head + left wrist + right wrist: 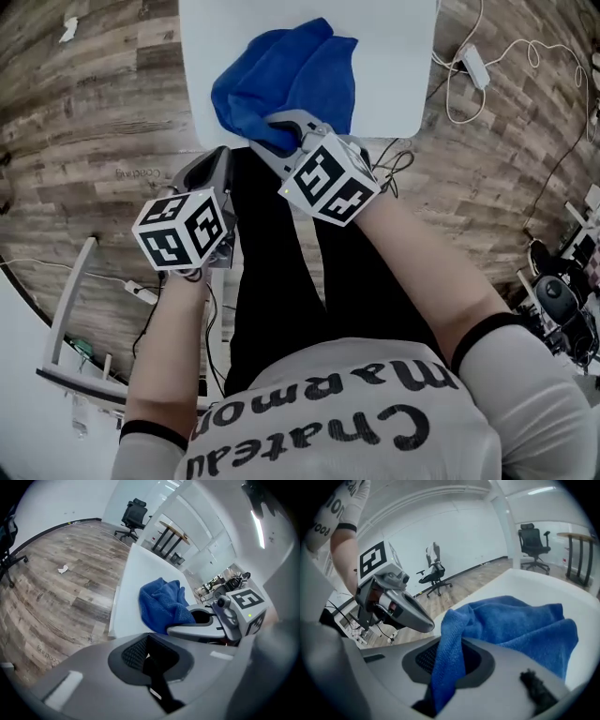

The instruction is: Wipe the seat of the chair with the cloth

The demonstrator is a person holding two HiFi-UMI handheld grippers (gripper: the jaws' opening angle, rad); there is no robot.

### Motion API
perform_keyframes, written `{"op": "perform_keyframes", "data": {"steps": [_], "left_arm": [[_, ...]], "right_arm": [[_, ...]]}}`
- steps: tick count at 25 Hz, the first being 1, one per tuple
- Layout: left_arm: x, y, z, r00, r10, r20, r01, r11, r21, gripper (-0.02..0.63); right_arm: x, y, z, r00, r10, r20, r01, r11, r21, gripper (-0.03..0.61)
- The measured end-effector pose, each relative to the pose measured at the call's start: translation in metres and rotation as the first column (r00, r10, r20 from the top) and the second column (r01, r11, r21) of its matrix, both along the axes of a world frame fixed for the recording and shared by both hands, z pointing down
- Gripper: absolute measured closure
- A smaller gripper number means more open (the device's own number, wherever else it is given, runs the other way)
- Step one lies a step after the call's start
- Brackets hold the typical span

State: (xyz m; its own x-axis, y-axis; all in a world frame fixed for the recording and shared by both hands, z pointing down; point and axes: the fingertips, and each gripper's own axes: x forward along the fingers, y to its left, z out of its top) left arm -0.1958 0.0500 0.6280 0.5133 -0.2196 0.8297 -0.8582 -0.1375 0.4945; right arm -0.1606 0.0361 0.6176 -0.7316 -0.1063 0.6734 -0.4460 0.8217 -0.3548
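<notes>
Here the right gripper jaws clamp the cloth on the seat, left gripper jaws together beside it

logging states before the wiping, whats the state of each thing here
left gripper: tongs shut, nothing in them
right gripper: tongs shut on the cloth
cloth: bunched up, lying on the seat, near edge pinched
seat: bare white around the cloth
</notes>
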Motion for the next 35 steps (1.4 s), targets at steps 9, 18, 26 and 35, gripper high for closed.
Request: {"op": "perform_keyframes", "data": {"steps": [9,18,26,35], "left_arm": [[0.132,-0.001,-0.003,0.977,0.207,-0.040,-0.208,0.978,-0.011,0.607],[0.187,0.025,-0.015,0.934,0.357,0.020,-0.354,0.931,-0.086,0.607],[0.166,0.026,-0.070,0.953,0.299,0.047,-0.292,0.950,-0.114,0.607],[0.156,-0.045,-0.167,0.996,-0.027,0.088,0.015,0.990,0.141,0.607]], "right_arm": [[0.126,0.004,0.008,0.971,0.239,0.015,-0.234,0.961,-0.144,0.517],[0.246,0.035,0.015,0.945,0.327,0.004,-0.321,0.930,-0.181,0.517],[0.337,0.032,-0.029,0.868,0.464,-0.175,-0.495,0.835,-0.240,0.517],[0.293,-0.039,-0.129,0.824,0.564,-0.050,-0.541,0.759,-0.362,0.517]]}}
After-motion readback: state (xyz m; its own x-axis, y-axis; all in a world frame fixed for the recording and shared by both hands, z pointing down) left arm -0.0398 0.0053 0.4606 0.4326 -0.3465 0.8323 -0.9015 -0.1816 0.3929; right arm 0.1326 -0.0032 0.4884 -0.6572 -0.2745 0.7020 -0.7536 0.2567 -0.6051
